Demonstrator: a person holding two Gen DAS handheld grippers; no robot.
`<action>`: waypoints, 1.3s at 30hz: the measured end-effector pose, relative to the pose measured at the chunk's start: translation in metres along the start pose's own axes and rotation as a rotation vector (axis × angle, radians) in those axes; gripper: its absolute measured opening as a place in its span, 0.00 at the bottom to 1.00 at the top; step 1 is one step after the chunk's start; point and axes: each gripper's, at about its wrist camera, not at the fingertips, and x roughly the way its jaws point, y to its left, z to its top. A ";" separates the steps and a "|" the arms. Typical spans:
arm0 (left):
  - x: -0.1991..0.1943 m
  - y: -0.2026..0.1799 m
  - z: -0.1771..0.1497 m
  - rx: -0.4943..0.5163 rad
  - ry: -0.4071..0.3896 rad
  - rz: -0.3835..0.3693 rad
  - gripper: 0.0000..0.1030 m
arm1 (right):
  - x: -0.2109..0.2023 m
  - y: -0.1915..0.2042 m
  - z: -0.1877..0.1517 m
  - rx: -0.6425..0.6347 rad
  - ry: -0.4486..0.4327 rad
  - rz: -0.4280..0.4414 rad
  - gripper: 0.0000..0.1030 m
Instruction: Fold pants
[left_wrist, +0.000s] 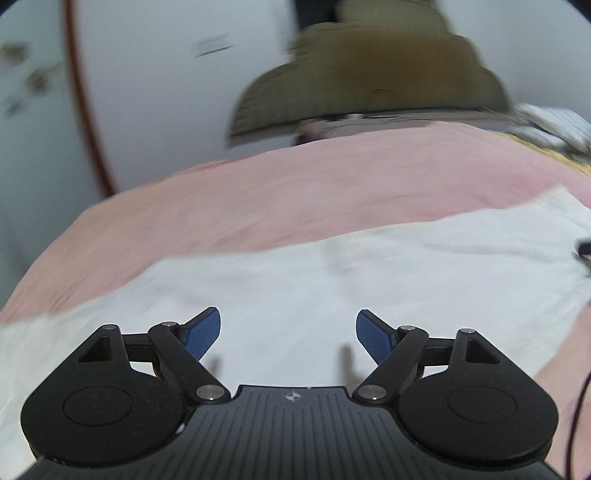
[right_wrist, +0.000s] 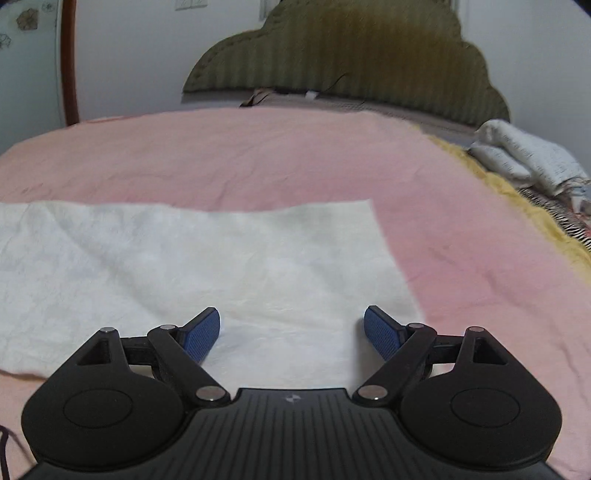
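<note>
The pink-sheeted bed (right_wrist: 295, 158) is spread ahead of both claws, and the white pants (right_wrist: 207, 258) are laid flat on it, directly beneath and ahead of each. The left claw (left_wrist: 288, 332) and right claw (right_wrist: 291, 330) are both held wide, nothing gripped. If only the top layer were pinched, or sheet caught with it, the fold would likely be skewed.

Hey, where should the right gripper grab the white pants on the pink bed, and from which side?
Probably the near right corner of the white pants. They lie flat on the pink sheet, so only edges offer anything to pinch, and that corner sits just beyond the open right gripper. Come in low from the near side, slipping one finger under the hem.
</note>
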 end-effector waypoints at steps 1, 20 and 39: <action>0.002 -0.014 0.004 0.019 -0.011 -0.012 0.84 | -0.004 0.000 0.001 0.018 -0.018 0.044 0.84; 0.036 -0.071 -0.007 0.085 0.005 0.011 1.00 | -0.018 0.010 -0.019 0.015 -0.075 0.025 0.99; 0.042 -0.061 -0.006 0.015 0.024 -0.043 1.00 | -0.043 -0.049 -0.053 0.417 0.058 0.162 1.00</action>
